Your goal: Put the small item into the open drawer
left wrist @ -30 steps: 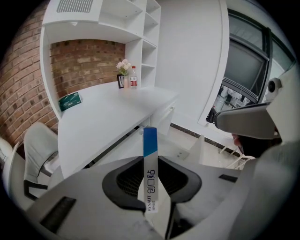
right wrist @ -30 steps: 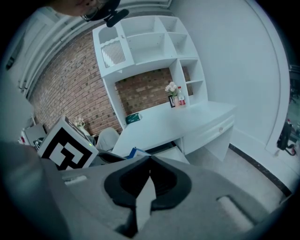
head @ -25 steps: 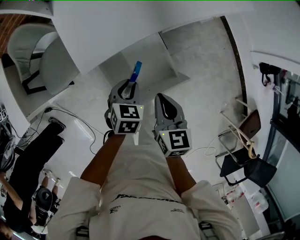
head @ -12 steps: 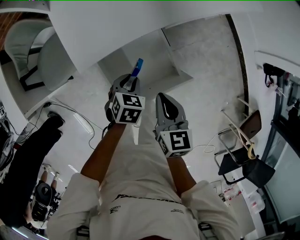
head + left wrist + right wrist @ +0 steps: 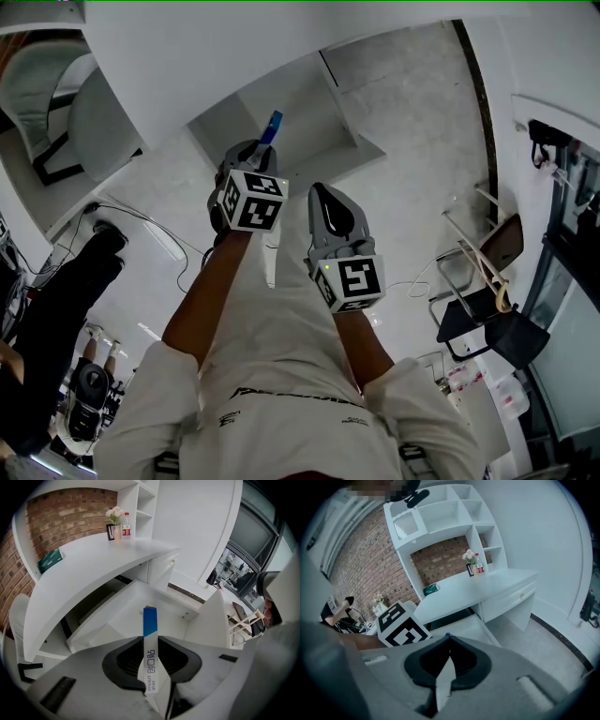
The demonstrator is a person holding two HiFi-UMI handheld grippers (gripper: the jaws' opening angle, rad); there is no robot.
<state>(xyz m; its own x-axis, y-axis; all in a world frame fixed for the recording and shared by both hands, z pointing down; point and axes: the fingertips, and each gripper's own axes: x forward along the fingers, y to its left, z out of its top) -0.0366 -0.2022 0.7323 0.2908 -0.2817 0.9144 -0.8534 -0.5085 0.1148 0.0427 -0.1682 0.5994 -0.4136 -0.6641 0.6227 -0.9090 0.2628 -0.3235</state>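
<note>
Blue-and-white slim packet (image 5: 150, 620) clamped in left claw (image 5: 151, 641), frame centre, over open white drawer (image 5: 126, 599); right claw (image 5: 449, 641) closed, empty.

White table (image 5: 93, 564) against brick wall (image 5: 65, 513). On it: flowers (image 5: 115, 513), bottle (image 5: 125, 524) just beside, green pack (image 5: 50, 559) well apart. Shelves (image 5: 440, 517) above. Floor (image 5: 412, 141): white chair (image 5: 66, 103) left, folding chair (image 5: 487, 330) right

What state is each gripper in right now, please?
Left gripper: closed on the blue-and-white packet.
Right gripper: closed, empty.
</note>
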